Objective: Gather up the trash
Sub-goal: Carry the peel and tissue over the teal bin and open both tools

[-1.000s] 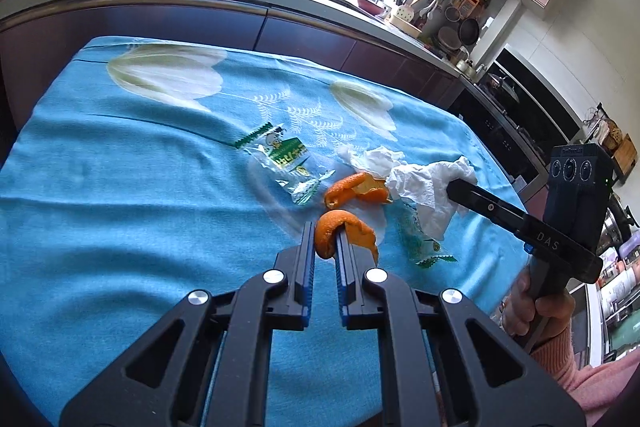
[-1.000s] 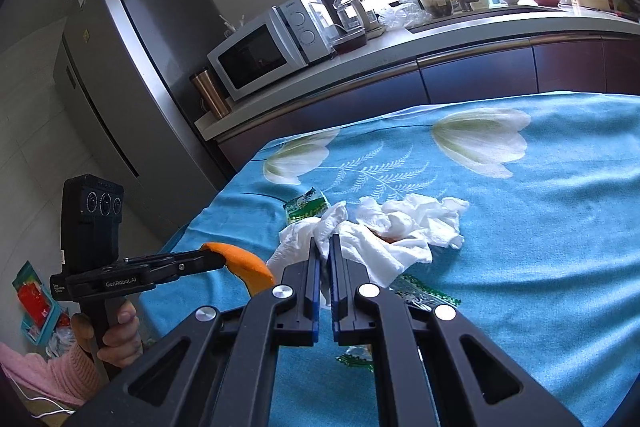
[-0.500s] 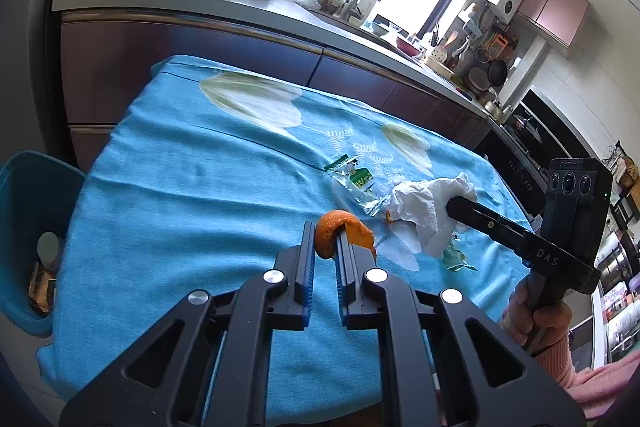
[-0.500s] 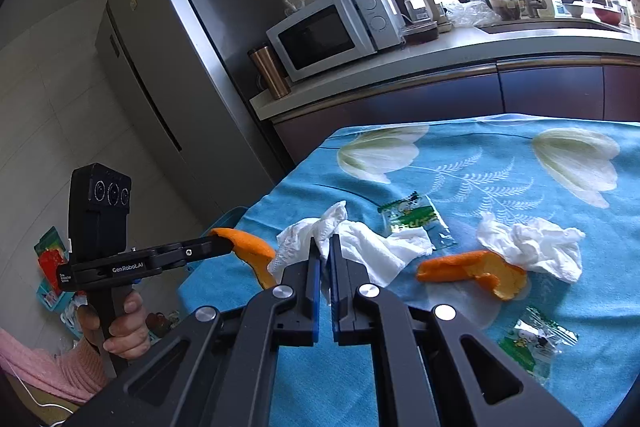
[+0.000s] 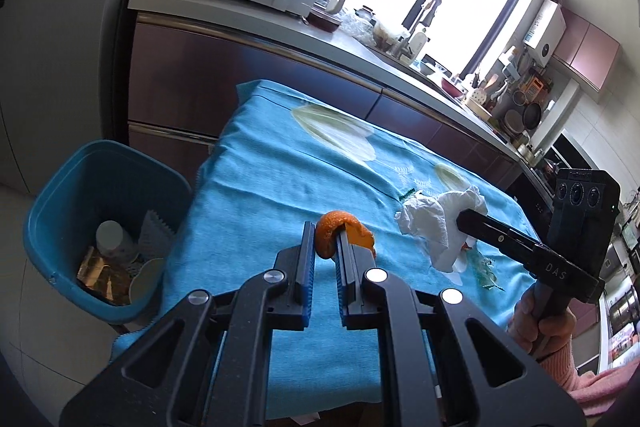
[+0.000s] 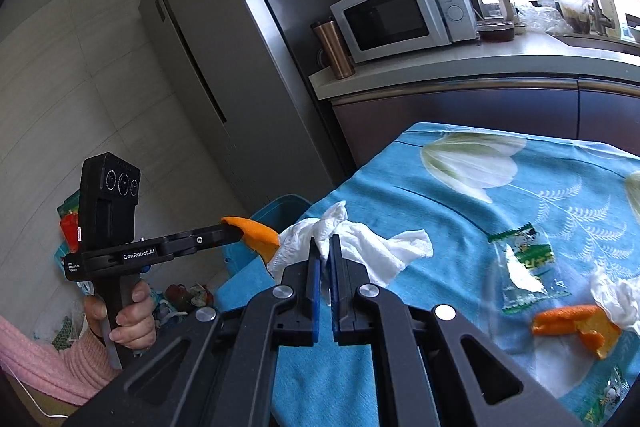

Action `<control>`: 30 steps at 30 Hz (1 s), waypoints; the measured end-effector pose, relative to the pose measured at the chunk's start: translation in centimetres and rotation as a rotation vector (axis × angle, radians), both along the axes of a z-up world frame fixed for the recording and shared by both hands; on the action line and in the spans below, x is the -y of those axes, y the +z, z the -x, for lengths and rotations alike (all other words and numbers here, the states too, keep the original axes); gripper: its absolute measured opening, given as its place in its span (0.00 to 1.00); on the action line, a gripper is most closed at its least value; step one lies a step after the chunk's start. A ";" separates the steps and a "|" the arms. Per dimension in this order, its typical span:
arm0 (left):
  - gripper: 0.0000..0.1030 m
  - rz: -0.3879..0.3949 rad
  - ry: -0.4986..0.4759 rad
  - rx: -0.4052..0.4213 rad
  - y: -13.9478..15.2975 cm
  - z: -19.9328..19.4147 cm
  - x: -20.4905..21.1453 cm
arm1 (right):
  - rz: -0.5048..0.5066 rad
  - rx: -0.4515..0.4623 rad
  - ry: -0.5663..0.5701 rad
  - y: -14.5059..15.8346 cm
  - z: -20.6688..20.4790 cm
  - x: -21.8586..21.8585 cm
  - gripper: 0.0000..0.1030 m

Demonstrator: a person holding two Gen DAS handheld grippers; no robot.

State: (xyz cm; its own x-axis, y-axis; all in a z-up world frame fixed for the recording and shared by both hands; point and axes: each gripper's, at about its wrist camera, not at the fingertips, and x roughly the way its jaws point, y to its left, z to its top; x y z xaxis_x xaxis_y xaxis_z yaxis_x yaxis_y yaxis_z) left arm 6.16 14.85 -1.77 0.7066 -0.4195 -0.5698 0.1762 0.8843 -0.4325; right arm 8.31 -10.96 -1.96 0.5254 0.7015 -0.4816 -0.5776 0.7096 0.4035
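Biggest thing here is the table [image 5: 256, 187] under its blue flowered cloth, running from about 6 o'clock up toward 1 o'clock in the left wrist view. Off its corner at roughly 9 o'clock sits the blue trash bin [image 5: 60, 203], already holding a cup, some foil and bits of paper.

Looks like the carry step to me — both hands are loaded and aimed at the bin side of the table. The right gripper [image 6: 324, 247] is clamped shut on a crumpled white tissue [image 6: 368, 247], which hangs off the tips above the cloth. The left gripper [image 5: 324, 239] is pinched on a curl of orange peel [image 5: 340, 231], held clear of the table too.

Still on the cloth in the right wrist view, out around 4 o'clock: a clear snack wrapper [image 6: 524, 267] with green print, a second piece of orange peel [image 6: 572, 327], another tissue wad [image 6: 616, 299] touching it, and one more small wrapper [image 6: 608, 399] at the frame edge.

Next move, I'd guess: get each set of tips over the bin mouth and only then let go — the tissue is light and floppy, so dropping it short could land it on the floor. Then back for the leftovers.
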 end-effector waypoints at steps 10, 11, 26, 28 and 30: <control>0.10 -0.003 0.138 0.016 0.5 1.1 -5.7 | 0.019 0.005 0.129 0.1 -1.4 -5.5 0.03; 0.10 -0.003 0.151 0.016 0.5 1.2 -6.2 | 0.019 0.004 0.142 0.1 -1.5 -6.0 0.03; 0.10 -0.041 0.314 -0.032 -1.6 0.9 -11.9 | 0.074 -0.002 0.277 -0.1 -3.9 -13.9 0.03; 0.10 -0.046 0.332 -0.047 -2.1 0.6 -12.6 | 0.086 -0.008 0.288 -0.3 -4.3 -14.9 0.03; 0.10 -0.048 0.347 -0.064 -2.7 0.4 -13.2 | 0.095 -0.017 0.299 -0.6 -4.7 -15.9 0.03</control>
State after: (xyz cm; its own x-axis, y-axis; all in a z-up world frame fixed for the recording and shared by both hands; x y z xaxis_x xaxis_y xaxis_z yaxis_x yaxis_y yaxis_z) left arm 5.75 28.09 -4.50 0.7649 -0.1320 -0.6305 -0.1643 0.9064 -0.3892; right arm 13.02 4.97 -2.56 0.2945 0.7748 -0.5594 -0.7600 0.5448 0.3544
